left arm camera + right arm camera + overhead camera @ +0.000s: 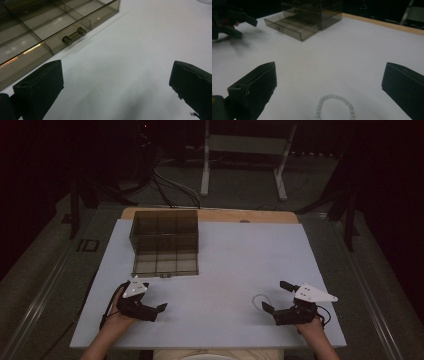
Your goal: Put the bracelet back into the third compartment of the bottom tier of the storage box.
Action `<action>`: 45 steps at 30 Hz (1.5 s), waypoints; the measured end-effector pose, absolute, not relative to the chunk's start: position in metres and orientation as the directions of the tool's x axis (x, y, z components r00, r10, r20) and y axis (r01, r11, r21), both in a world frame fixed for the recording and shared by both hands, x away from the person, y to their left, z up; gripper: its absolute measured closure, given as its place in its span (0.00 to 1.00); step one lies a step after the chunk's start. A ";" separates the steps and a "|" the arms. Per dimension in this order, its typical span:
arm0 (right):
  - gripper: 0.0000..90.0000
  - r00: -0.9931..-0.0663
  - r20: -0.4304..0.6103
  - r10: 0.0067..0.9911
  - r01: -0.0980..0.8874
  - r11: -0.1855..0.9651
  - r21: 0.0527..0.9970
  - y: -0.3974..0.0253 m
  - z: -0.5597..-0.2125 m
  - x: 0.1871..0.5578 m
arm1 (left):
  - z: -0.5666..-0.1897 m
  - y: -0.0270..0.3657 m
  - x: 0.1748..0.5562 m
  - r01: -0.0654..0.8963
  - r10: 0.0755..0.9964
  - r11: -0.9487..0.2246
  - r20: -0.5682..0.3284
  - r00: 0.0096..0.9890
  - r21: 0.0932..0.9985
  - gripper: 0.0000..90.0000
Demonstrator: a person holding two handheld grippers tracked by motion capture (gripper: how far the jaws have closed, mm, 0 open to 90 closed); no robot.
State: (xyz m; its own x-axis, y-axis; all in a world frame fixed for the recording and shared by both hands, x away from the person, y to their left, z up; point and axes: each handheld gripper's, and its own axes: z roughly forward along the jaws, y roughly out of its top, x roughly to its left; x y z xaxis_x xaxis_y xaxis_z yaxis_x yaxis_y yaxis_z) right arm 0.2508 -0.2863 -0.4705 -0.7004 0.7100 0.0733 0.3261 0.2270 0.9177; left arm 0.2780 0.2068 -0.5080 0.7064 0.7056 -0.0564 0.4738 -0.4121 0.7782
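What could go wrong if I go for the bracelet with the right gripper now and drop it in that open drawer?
1. The bead bracelet lies flat on the white table; the open right gripper may scrape over it or catch one side only.
2. The drawer is pulled out of the smoky box and split into small compartments; the bracelet could drape across a divider.
3. The left gripper sits by the drawer front and may block the path.

one smoked drawer box (165,237), drawer (165,265) out, 11 o'clock; one bead bracelet (259,299), 4 o'clock; two grippers: left gripper (152,295), right gripper (276,296).
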 end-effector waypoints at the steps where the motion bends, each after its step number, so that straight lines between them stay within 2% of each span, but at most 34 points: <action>1: 0.00 -0.699 0.072 0.711 0.326 0.227 0.918 -0.285 -0.468 0.251 | -0.508 0.207 0.278 0.478 0.706 -0.410 -0.060 0.705 0.777 0.01; 21: 0.00 -0.665 0.015 0.747 0.351 0.295 0.889 -0.278 -0.438 0.280 | -0.506 0.206 0.278 0.471 0.702 -0.402 -0.066 0.710 0.785 0.01; 45: 0.00 -0.632 0.050 0.773 0.456 0.319 0.831 -0.286 -0.471 0.303 | -0.507 0.205 0.278 0.474 0.696 -0.410 -0.068 0.715 0.779 0.01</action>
State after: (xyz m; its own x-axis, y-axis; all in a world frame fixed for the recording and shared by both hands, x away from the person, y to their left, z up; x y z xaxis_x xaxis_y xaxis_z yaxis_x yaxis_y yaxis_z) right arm 0.3026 -0.2856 -0.4708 -0.6321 0.7733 0.0501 0.4562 0.3191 0.8307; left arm 0.2781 0.2055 -0.5070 0.7147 0.6961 -0.0681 0.4739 -0.4104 0.7791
